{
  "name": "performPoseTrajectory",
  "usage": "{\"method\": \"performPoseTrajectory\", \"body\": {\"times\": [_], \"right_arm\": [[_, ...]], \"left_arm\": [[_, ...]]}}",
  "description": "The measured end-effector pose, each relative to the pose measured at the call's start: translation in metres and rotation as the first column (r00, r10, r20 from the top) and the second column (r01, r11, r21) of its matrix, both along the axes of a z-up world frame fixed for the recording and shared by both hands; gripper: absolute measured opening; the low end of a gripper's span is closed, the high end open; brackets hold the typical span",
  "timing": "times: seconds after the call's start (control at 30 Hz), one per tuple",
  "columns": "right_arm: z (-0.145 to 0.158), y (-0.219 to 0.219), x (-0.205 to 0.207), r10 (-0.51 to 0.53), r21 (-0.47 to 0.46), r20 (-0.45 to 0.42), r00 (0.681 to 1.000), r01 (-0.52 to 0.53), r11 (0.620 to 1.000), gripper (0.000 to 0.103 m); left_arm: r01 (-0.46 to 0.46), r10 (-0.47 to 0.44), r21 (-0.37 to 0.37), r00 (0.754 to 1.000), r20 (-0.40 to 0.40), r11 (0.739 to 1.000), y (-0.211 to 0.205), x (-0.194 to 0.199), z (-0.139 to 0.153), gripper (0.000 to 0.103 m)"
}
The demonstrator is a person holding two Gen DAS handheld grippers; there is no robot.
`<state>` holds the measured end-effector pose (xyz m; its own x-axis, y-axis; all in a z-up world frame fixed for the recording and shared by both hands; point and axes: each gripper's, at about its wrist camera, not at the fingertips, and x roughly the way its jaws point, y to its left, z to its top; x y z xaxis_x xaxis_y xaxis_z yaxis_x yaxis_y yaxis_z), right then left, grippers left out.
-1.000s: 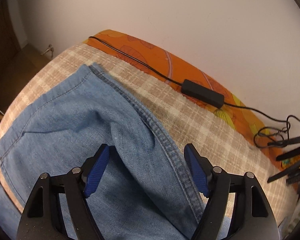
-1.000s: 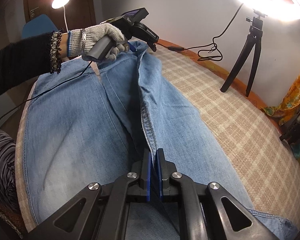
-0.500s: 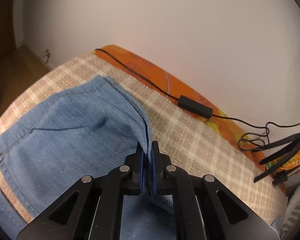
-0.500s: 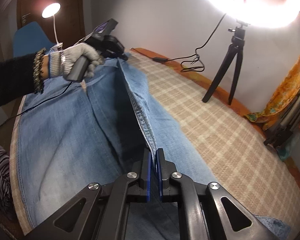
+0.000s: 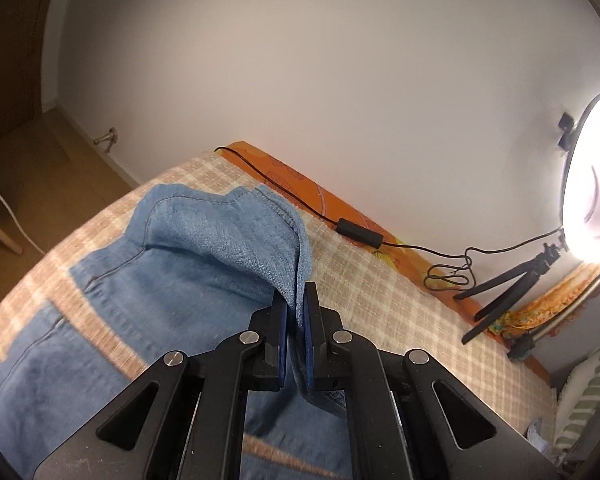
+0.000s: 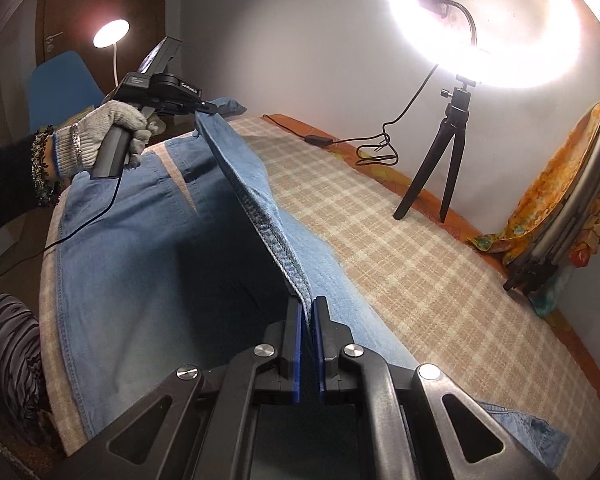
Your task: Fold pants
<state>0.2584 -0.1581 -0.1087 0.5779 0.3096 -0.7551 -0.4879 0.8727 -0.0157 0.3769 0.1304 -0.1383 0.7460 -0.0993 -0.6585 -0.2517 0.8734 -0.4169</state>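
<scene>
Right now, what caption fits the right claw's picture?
Two claws lift the jeans' seam off the checked blanket.

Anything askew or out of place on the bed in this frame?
Nothing damaged or spilled. The blue denim pants are mid-fold: the left gripper and right gripper each pinch the seam edge, which runs taut and raised between them. A black cable with adapter lies along the plaid bedcover's far edge, clear of the pants.

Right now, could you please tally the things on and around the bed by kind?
Jeans: 1
Grippers, left gripper and right gripper, each clamped on the jeans' edge: 2
Ring light: 1
Tripods: 1
Small round lamp: 1
Blue chair: 1
Total: 7
</scene>
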Motion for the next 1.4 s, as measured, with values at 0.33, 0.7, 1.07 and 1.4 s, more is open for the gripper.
{"method": "performPoseTrajectory", "body": {"times": [0.33, 0.7, 1.07, 1.4], "right_arm": [[0.021, 0.011, -0.049, 0.019, -0.012, -0.006, 1.0, -0.019, 1.0, 0.003], [0.04, 0.029, -0.108, 0.09, -0.045, -0.035, 0.995, -0.091, 0.995, 0.003], [0.021, 0.057, -0.166, 0.176, -0.072, -0.131, 0.976, -0.187, 0.98, 0.003], [-0.005, 0.069, -0.185, 0.187, -0.069, -0.209, 0.96, -0.206, 0.976, 0.003]], "left_arm": [[-0.018, 0.019, -0.028, 1.0, 0.016, 0.999, 0.013, -0.067, 0.009, 0.005], [-0.045, 0.047, -0.044, 0.998, 0.045, 0.998, 0.02, -0.144, 0.012, 0.005], [-0.114, 0.113, -0.124, 0.993, -0.015, 0.986, 0.037, -0.218, -0.033, 0.005], [-0.14, 0.137, -0.136, 0.99, -0.035, 0.981, 0.039, -0.241, -0.06, 0.005]]}}
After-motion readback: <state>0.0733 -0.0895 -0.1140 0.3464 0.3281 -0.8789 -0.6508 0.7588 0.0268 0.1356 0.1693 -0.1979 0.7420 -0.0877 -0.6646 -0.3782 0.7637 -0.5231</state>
